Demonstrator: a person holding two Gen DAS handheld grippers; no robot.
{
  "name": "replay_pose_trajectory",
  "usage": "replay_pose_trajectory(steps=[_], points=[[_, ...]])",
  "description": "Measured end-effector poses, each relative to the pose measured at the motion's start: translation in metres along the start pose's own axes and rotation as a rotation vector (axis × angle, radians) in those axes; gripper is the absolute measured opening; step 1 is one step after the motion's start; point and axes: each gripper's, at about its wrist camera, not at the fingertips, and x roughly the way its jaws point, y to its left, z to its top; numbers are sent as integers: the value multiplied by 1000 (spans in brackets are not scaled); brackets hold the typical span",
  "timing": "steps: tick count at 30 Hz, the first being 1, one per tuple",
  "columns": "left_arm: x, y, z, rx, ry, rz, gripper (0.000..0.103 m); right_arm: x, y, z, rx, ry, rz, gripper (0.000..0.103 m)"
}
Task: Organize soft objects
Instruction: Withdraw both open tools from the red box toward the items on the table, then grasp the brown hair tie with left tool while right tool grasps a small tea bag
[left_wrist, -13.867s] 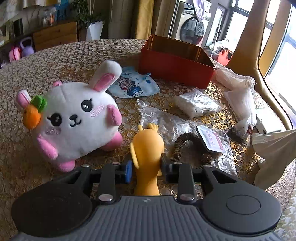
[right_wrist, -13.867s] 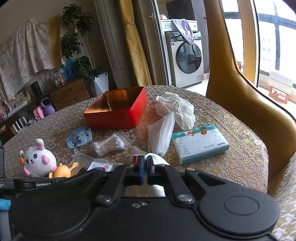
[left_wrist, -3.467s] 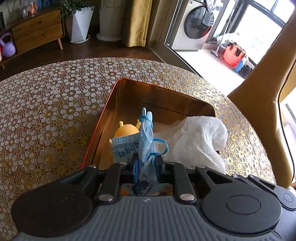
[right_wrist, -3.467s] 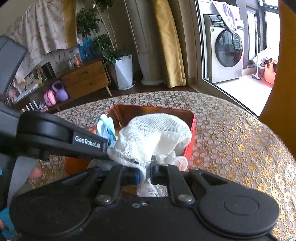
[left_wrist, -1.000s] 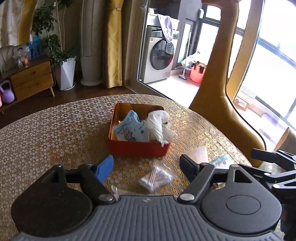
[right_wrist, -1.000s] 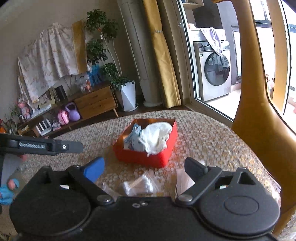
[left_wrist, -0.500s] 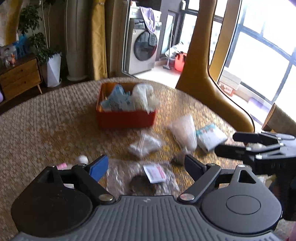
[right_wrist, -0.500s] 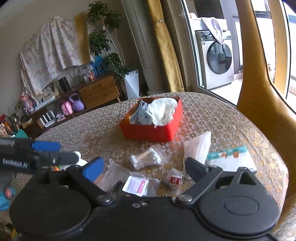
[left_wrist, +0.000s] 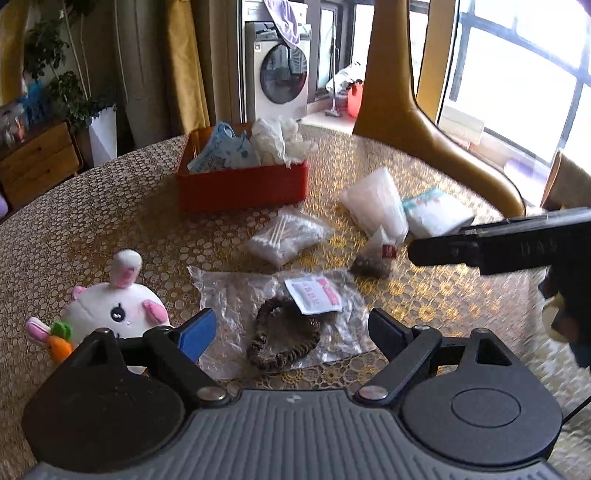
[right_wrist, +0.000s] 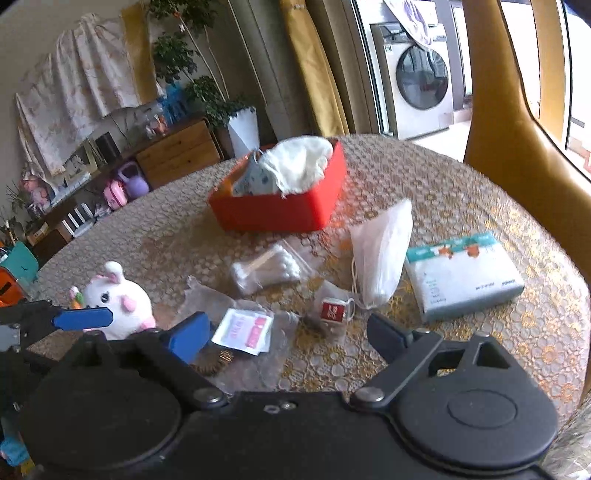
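Left gripper (left_wrist: 291, 332) held wide apart, nothing grasped; clear bag with brown hair tie (left_wrist: 282, 341) seen between its jaws at 12 o'clock. Right gripper (right_wrist: 288, 334) jaws closing, nothing pressed; white sachet (right_wrist: 243, 330) and tea bag (right_wrist: 332, 312) lying between them. Red box (left_wrist: 242, 184) placed farther at 12 o'clock, blue mask and white cloth (left_wrist: 280, 142) inside. Plush rabbit (left_wrist: 114, 314) found at 9 o'clock. Cotton swab bag (left_wrist: 286, 240), white pouch (left_wrist: 376, 206), tissue pack (right_wrist: 461, 275) scattered between grippers and box.
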Motion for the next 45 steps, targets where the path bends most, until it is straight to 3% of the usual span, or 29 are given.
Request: replay_pose_trajectory(steps=[15, 22, 30, 32, 38, 45], points=[[61, 1, -24, 2, 66, 52, 90, 63, -18, -2, 106, 89, -46, 74], [76, 3, -26, -1, 72, 67, 88, 80, -19, 0, 115, 100, -77, 57], [77, -1, -24, 11, 48, 52, 67, 88, -21, 1, 115, 95, -109, 47], [76, -2, -24, 13, 49, 51, 62, 89, -21, 2, 114, 95, -111, 38], [72, -5, -24, 11, 50, 34, 33, 89, -20, 2, 104, 91, -127, 26], [71, -2, -21, -5, 68, 53, 20, 81, -22, 1, 104, 75, -125, 13]])
